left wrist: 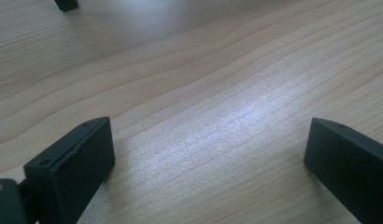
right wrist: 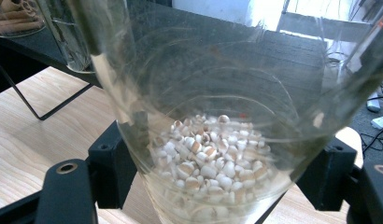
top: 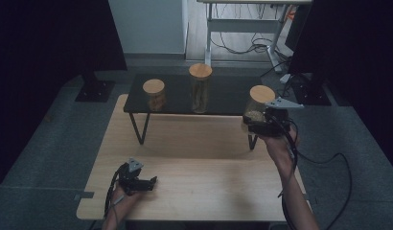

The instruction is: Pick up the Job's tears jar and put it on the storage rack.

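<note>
A clear glass jar point(top: 258, 106) with a round wooden lid is at the right end of the black shelf point(top: 223, 96). My right gripper point(top: 252, 126) is shut on its lower part. In the right gripper view the jar point(right wrist: 217, 93) stands between the two black fingers point(right wrist: 110, 163), which press on its sides, and pale round grains point(right wrist: 213, 158) lie in its bottom. I cannot tell whether the jar touches the shelf. My left gripper point(top: 154, 181) lies low over the wooden table point(top: 209, 163) at the front left. Its jaws point(left wrist: 203, 154) stand wide open with bare wood between them.
Two more wooden-lidded jars stand on the shelf, a short one point(top: 154, 94) at the left and a tall one point(top: 200, 88) in the middle. The shelf rests on thin black legs point(top: 139, 128). A cable point(top: 329, 163) trails from the right gripper off the table's right side.
</note>
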Demonstrator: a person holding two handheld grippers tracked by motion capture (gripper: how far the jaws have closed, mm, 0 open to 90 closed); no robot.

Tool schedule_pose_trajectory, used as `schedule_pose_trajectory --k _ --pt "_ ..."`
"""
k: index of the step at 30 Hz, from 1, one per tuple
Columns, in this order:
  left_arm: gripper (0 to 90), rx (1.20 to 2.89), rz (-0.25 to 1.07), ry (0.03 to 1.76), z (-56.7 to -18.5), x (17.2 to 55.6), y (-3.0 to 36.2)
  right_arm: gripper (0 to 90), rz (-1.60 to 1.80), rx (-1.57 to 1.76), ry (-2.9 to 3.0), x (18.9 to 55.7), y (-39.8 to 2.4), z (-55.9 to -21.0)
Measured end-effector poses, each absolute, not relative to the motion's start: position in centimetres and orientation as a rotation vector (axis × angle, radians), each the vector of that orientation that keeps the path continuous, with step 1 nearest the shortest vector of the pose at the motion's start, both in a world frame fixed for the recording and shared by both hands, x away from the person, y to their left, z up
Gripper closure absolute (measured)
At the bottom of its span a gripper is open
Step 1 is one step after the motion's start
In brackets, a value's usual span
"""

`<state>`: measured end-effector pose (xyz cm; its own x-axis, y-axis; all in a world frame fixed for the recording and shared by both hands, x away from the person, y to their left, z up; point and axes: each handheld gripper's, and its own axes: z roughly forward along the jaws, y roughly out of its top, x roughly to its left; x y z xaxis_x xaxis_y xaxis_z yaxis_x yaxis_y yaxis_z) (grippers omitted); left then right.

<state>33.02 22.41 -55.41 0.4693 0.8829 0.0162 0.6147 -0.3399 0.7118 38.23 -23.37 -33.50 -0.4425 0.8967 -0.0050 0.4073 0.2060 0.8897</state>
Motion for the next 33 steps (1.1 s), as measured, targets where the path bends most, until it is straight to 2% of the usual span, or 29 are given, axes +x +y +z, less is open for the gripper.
schedule_pose_trajectory --k 33 --pt "1.6 2.077 0.537 1.236 -55.4 33.0 22.4 25.1 1.178 1.217 1.932 39.7 -23.2 -32.2"
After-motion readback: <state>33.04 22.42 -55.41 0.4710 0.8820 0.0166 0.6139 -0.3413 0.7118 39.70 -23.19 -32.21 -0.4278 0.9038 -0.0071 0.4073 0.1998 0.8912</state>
